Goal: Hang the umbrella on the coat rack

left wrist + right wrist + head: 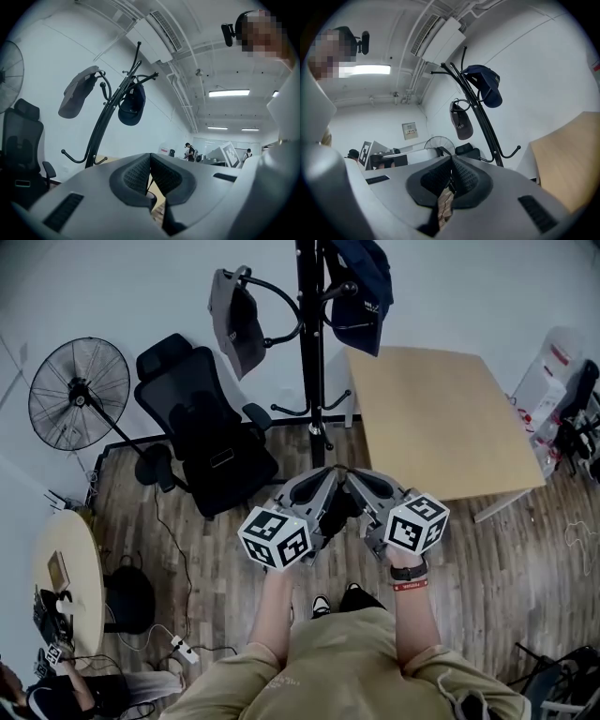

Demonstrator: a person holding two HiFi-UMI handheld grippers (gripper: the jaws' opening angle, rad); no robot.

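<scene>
In the head view the left gripper (323, 474) and the right gripper (354, 474) sit side by side at the centre of the frame, tips almost touching each other and aimed at the foot of the coat rack (309, 334), which rises at top centre. A grey cap (234, 329) hangs on a hook to the left of the pole and a navy cap (361, 282) to its right. A black office chair (202, 427) stands just left of the rack's base and a wooden table (441, 418) just right of it. A standing fan (78, 395) is at the far left. A round table (70, 577) and a black bag (129, 596) lie at lower left. In the left gripper view the left gripper (150, 157) has its ribbed pads pressed together with nothing between them. The coat rack (105, 126) leans across the left half, with the grey cap (77, 98) and navy cap (131, 105) on its upper hooks. The chair (21, 145) and fan (9, 77) are at the left edge, and an air-conditioning unit (150, 40) is on the ceiling. In the right gripper view the right gripper (451, 159) is likewise closed on nothing. The coat rack (480, 117) stands right of centre, the navy cap (487, 86) above the grey cap (461, 122). The fan (436, 143) is behind, and the wooden table (567, 164) fills the right edge.
</scene>
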